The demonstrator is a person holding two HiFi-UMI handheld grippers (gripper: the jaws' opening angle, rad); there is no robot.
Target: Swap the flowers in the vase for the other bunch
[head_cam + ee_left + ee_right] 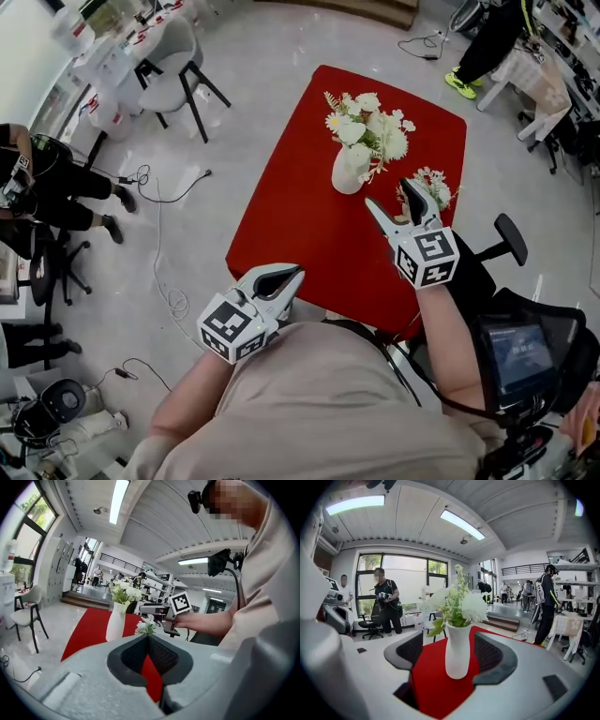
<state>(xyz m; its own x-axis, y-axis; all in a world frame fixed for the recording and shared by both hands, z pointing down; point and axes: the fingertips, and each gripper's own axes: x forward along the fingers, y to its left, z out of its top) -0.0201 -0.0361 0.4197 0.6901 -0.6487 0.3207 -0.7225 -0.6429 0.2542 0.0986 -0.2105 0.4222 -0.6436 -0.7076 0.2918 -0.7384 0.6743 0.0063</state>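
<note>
Black square markers cover the cube (pixel 428 257) on the right tongs (pixel 387 192).

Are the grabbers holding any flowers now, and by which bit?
Nothing is held. The left gripper is shut on nothing. The right gripper is open; the white vase shows between its jaws, but neither pad presses it.
</note>
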